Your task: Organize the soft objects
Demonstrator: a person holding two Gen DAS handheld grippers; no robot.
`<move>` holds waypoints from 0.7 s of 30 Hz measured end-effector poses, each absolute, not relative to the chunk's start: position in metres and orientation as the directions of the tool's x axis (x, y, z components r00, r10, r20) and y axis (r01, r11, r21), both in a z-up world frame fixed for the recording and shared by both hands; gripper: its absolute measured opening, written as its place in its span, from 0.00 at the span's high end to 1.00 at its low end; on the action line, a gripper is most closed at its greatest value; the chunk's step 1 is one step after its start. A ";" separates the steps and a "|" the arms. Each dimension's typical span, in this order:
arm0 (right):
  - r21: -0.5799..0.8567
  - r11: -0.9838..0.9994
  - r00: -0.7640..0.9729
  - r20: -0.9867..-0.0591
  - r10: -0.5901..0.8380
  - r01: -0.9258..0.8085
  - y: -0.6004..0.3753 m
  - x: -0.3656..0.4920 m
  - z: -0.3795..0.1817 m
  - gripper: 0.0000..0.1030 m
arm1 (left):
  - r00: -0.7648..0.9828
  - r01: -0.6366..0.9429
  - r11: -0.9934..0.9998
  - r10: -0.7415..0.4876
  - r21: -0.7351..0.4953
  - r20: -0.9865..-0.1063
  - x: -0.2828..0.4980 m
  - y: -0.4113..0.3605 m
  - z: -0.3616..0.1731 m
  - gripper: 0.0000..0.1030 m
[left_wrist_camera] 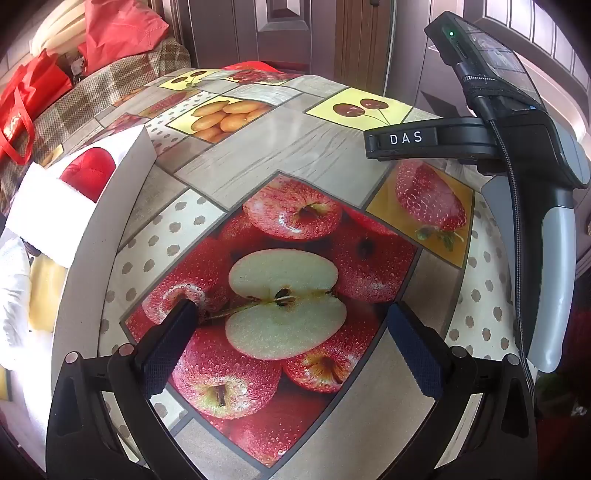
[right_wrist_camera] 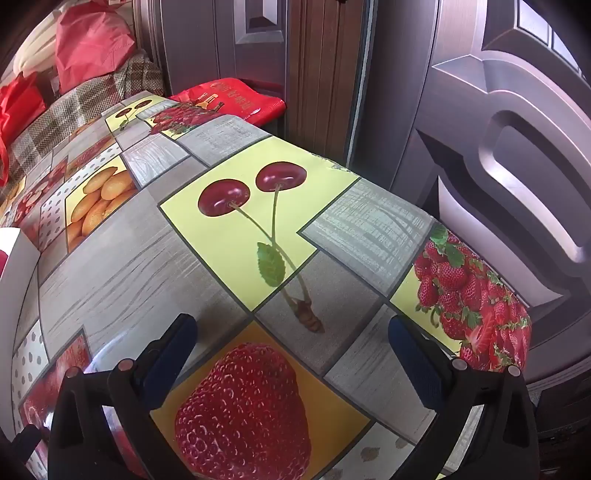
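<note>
A white box (left_wrist_camera: 92,236) stands at the table's left side. Inside it lie a red plush item (left_wrist_camera: 88,173) and pale white and yellow soft things (left_wrist_camera: 40,291). My left gripper (left_wrist_camera: 291,332) is open and empty above the printed apple picture, to the right of the box. The right gripper's body (left_wrist_camera: 517,147) reaches in from the right in the left wrist view. In its own view my right gripper (right_wrist_camera: 291,350) is open and empty above the printed strawberry. The box's corner (right_wrist_camera: 18,258) shows at that view's left edge.
The table wears a fruit-print oilcloth (left_wrist_camera: 295,147). A checked sofa (left_wrist_camera: 110,88) with a red bag (left_wrist_camera: 22,107) and red cushion (left_wrist_camera: 122,29) lies beyond the far left. A red bag (right_wrist_camera: 229,99) sits behind the table. Brown doors (right_wrist_camera: 480,129) stand close on the right.
</note>
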State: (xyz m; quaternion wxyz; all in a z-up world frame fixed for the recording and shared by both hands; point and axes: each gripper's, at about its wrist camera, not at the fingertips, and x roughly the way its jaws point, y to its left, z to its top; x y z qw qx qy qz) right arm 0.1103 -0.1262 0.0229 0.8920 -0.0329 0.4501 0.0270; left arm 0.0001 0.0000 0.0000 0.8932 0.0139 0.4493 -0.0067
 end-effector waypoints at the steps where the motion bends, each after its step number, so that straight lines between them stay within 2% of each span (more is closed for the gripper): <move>1: -0.029 0.997 0.593 -0.805 0.023 -0.078 -0.126 0.110 0.023 0.00 | 0.599 0.024 0.999 0.002 0.020 -0.801 0.000 0.000 0.000 0.01; 21: -0.035 0.996 0.591 -0.806 0.018 -0.078 -0.126 0.111 0.023 0.00 | 0.597 0.024 1.000 0.000 0.018 -0.802 0.000 0.000 0.000 0.01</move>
